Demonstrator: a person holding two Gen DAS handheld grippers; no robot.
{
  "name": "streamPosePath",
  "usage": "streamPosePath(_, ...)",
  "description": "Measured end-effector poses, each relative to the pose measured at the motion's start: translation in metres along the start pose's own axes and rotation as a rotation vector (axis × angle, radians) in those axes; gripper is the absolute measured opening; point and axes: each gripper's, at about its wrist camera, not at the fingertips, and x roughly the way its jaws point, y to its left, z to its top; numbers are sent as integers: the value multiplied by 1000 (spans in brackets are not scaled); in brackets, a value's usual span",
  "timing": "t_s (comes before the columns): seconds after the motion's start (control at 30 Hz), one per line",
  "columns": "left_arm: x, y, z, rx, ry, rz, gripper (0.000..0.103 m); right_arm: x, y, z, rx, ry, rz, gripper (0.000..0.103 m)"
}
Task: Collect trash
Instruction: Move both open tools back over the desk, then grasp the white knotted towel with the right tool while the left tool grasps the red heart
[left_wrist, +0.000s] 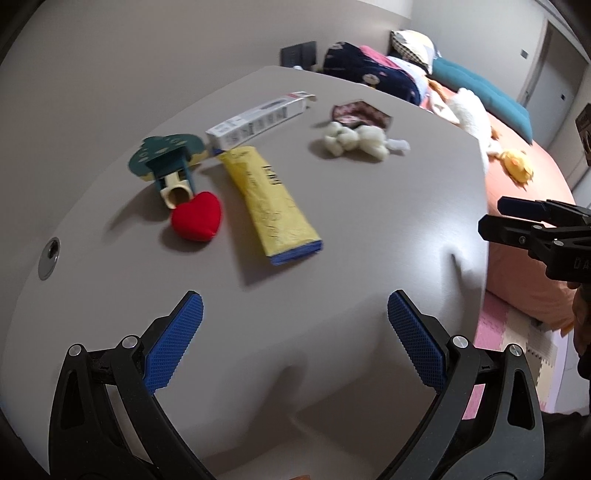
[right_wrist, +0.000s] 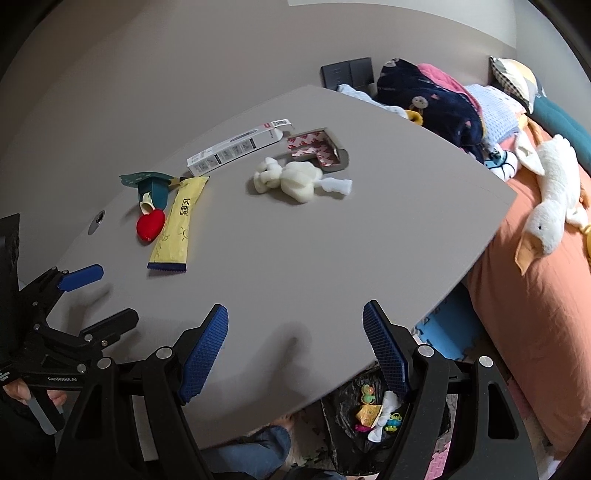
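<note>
On the grey table (left_wrist: 388, 251) lie a yellow wrapper (left_wrist: 271, 206) (right_wrist: 177, 225), a long white carton (left_wrist: 258, 118) (right_wrist: 236, 147), a crumpled white wad (left_wrist: 354, 142) (right_wrist: 295, 181) and a pink-patterned corner piece (left_wrist: 362, 114) (right_wrist: 317, 149). A red heart (left_wrist: 197, 216) (right_wrist: 150, 223) touches a green tree-shaped toy (left_wrist: 166, 155) (right_wrist: 151, 184). My left gripper (left_wrist: 295, 332) (right_wrist: 99, 297) hovers open over the table's near side, short of the wrapper, with nothing between its pads. My right gripper (right_wrist: 295, 343) (left_wrist: 495, 214) is open and empty over the near table edge, to the right of the left one.
A black-lined bin (right_wrist: 340, 413) holding bits of rubbish stands under the table edge, below the right gripper. A bed with an orange sheet (right_wrist: 535, 295), a plush goose (right_wrist: 554, 206) and bedding runs along the table's right side. A knee in jeans (right_wrist: 255, 443) shows below.
</note>
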Motion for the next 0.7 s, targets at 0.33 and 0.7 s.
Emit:
streamPosePath(0.33, 17, 48, 7, -143, 7, 11, 97, 34, 6, 28, -33, 10, -13, 76)
streamPosePath(0.7, 33, 76, 28, -199, 6, 46, 89, 57, 11, 64, -105, 1, -36, 76)
